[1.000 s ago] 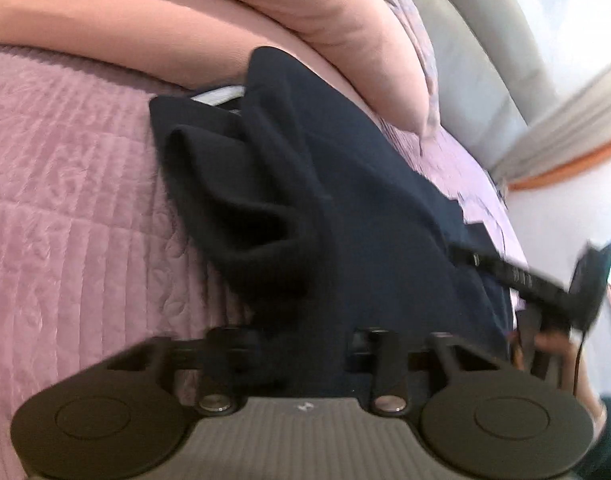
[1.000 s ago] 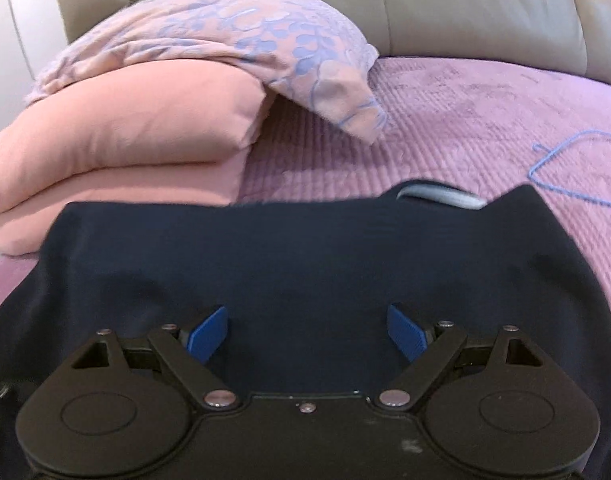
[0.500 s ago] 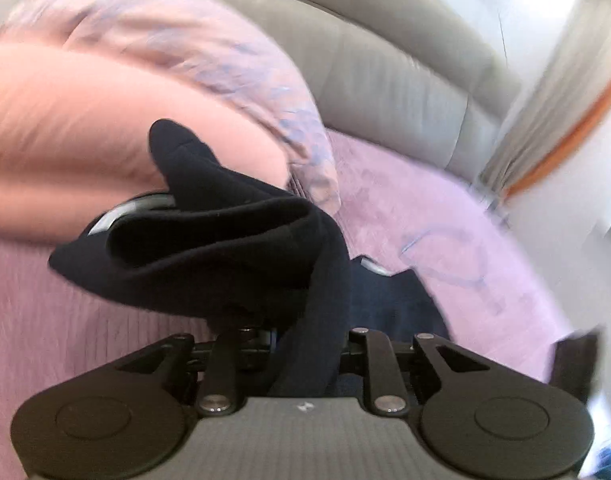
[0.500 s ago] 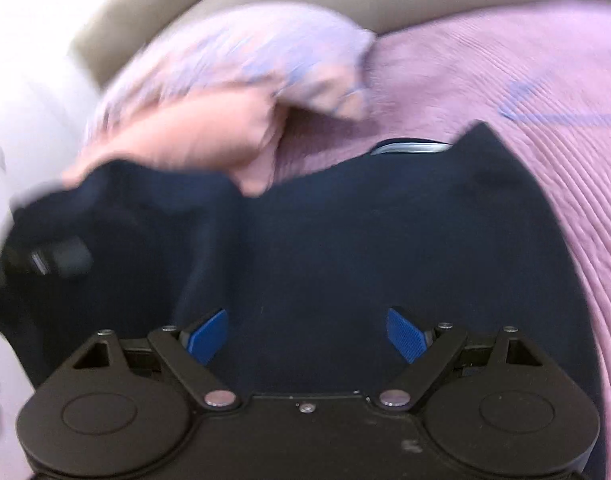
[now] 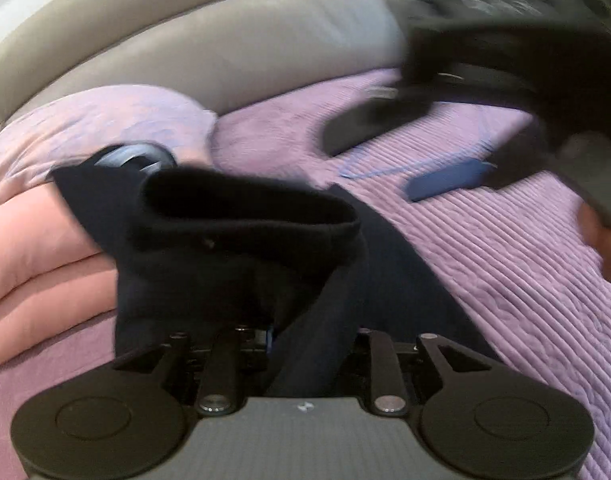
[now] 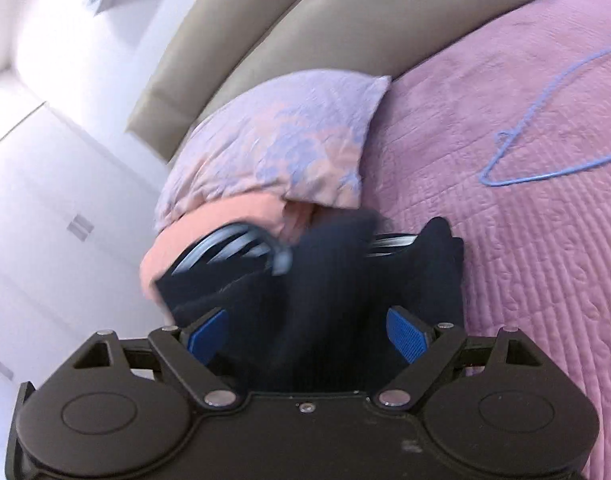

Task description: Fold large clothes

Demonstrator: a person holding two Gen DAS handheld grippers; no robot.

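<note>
Two grippers: both over the bed, each with the dark navy garment (image 5: 241,248) in front of it
Left gripper (image 5: 305,340): clenched on a bunched fold of the garment, cloth rising from between its closed-in fingers; its jaws had just been easing a little wider, the cloth between them
Right gripper (image 6: 307,332): released, blue pads (image 6: 407,338) standing wide apart, garment lying between them without being pressed
Garment: heaped near the head end of the bed, against the folded pink blanket (image 5: 33,264), a grey-white striped band (image 6: 233,248) showing at its far side
Surface: quilted mauve bedspread (image 6: 525,240) with stitched ribs, covering the bed
Pillow (image 6: 289,144): lilac and pink floral, resting on the pink blanket at the head edge of the bed
Hanger (image 6: 545,160): thin blue wire, lying on the bedspread towards the far right side, well apart from the garment
Headboard (image 5: 225,44): padded, beige-grey, running along the head edge
Room: white wall and white panelled doors (image 6: 57,220) beyond the left side of the bed
Blur: left view smeared, the other gripper a dark shape at its upper right
</note>
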